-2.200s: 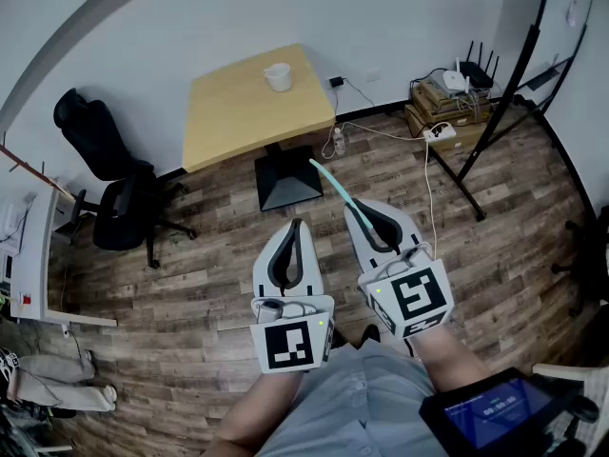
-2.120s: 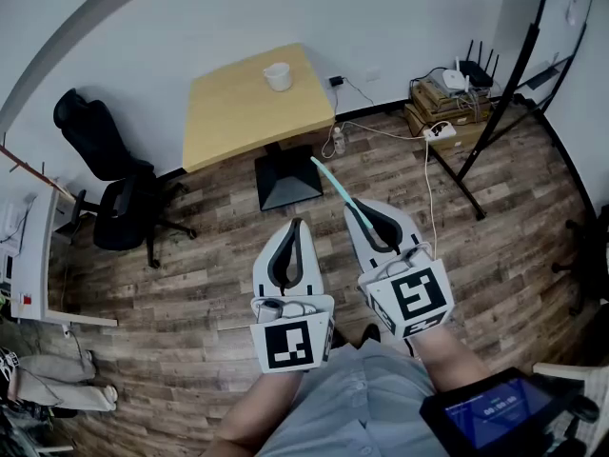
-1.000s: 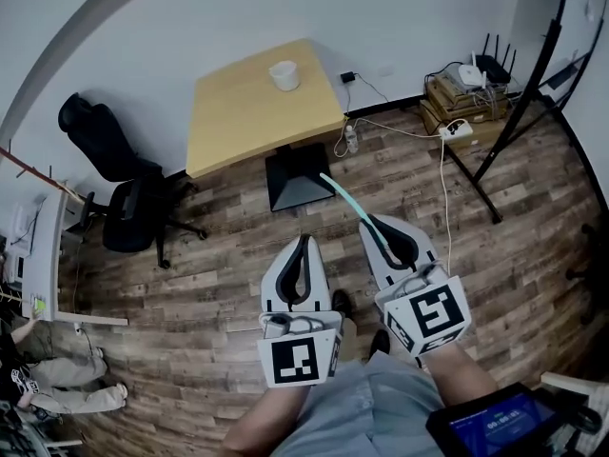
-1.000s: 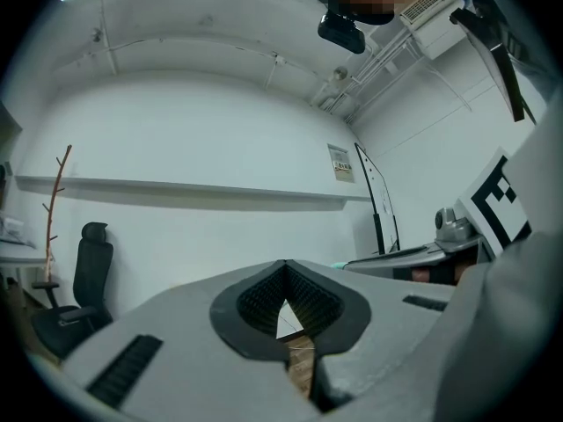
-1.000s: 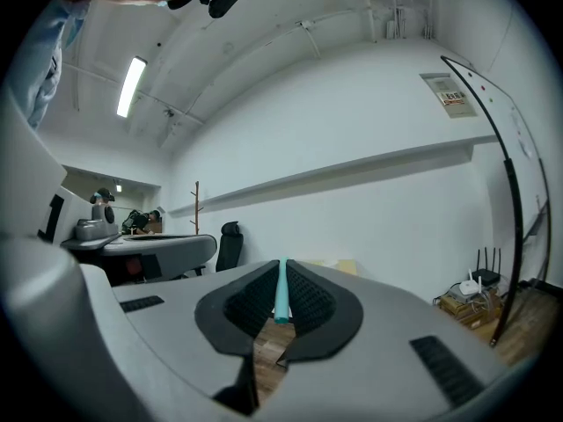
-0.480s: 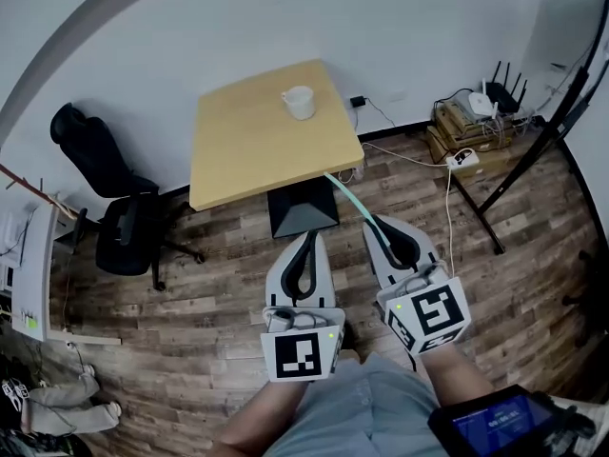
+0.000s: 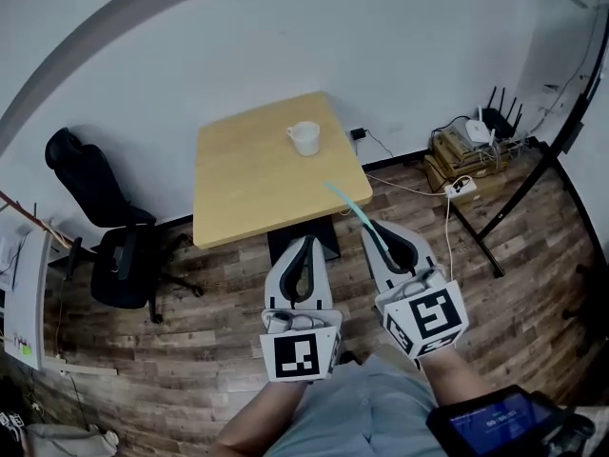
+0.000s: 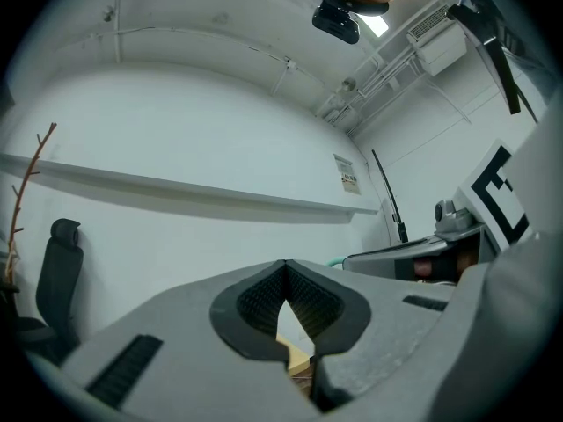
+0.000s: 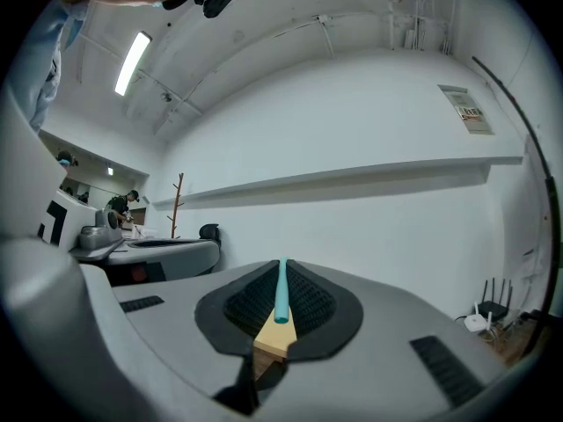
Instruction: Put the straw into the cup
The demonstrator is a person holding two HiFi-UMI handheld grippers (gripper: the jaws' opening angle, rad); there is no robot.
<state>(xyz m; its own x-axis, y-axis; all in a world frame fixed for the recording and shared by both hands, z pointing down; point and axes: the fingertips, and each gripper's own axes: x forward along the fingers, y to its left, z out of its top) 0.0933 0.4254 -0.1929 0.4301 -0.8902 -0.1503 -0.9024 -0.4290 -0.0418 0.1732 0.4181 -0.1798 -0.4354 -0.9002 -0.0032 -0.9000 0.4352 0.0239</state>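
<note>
A white cup (image 7: 304, 138) stands near the far right edge of the light wooden table (image 7: 247, 179) ahead of me. My right gripper (image 7: 368, 227) is shut on a teal straw (image 7: 350, 209), which sticks out past its tips over the table's near right corner. In the right gripper view the straw (image 9: 281, 293) runs up between the dark pads. My left gripper (image 7: 304, 241) hangs beside it with its jaws together and nothing between them. Both grippers are in the air, short of the table and well apart from the cup.
A black office chair (image 7: 105, 212) stands left of the table. Routers on cardboard boxes (image 7: 471, 136), a power strip (image 7: 457, 187) with cables and a black stand leg (image 7: 519, 193) are at the right by the wall. A tablet (image 7: 495, 415) shows at my lower right.
The table and cup have come closer and lower in the head view as I walked toward them. Both grippers keep the same pose, the straw still held.
</note>
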